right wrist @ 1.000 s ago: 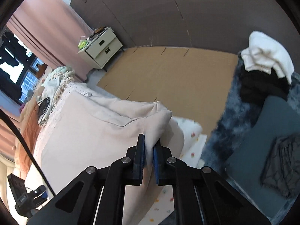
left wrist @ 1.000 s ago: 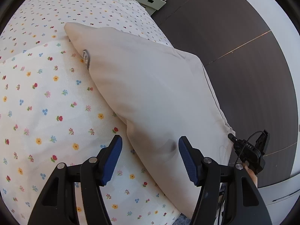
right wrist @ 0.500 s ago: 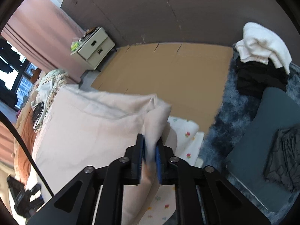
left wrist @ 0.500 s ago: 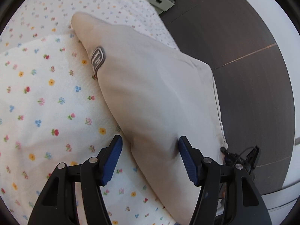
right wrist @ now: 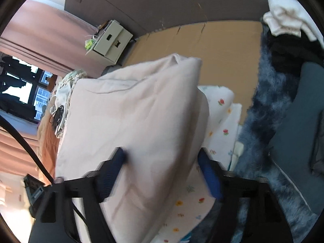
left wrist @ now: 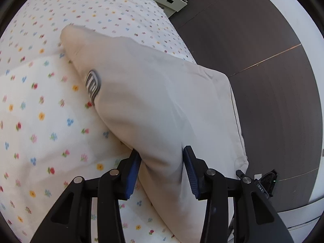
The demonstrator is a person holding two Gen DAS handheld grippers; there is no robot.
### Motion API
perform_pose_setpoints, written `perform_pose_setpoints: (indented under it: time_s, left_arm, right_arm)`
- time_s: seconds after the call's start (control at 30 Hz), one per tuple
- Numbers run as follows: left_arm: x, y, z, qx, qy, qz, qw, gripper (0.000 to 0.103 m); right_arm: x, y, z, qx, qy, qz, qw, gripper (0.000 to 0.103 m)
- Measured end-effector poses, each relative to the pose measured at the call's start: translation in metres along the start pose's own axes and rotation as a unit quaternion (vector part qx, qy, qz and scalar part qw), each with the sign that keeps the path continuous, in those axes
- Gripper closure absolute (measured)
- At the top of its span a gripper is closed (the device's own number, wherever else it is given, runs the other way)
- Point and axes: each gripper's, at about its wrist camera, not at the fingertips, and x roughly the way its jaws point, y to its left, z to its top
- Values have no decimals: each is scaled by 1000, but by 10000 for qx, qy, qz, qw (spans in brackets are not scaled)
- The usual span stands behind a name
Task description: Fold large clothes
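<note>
A large beige garment (left wrist: 154, 101) lies folded on the flowered bed sheet (left wrist: 40, 121); a dark oval label (left wrist: 92, 85) shows on its left edge. My left gripper (left wrist: 162, 170) is open, its blue pads either side of the garment's near corner. In the right wrist view the same garment (right wrist: 131, 121) fills the middle. My right gripper (right wrist: 162, 174) is open wide, with the cloth lying between its fingers.
A white bedside cabinet (right wrist: 109, 42) stands by the pink curtain. Brown cardboard (right wrist: 212, 46) covers the floor. A blue shaggy rug (right wrist: 263, 111) and a pile of white and black clothes (right wrist: 287, 20) lie at right. The bed edge runs along the dark floor (left wrist: 263, 81).
My right gripper has opened and let go of the garment's corner. My left gripper has moved forward so the garment's corner lies between its pads, and its jaws have narrowed.
</note>
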Motion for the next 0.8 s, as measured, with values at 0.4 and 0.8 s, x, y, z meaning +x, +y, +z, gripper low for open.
perform_pose_setpoints:
  time_s: [0.4,0.8]
  left_arm:
    - [13,-22,20,168,0,326,9993,59]
    - [-45,-22,2,218,-6,547,9983,44]
  right_arm:
    - [-11,-14,24,20,-547,-347,9979,75]
    - [-47,8,-2,-21,-403,-615,9973,64]
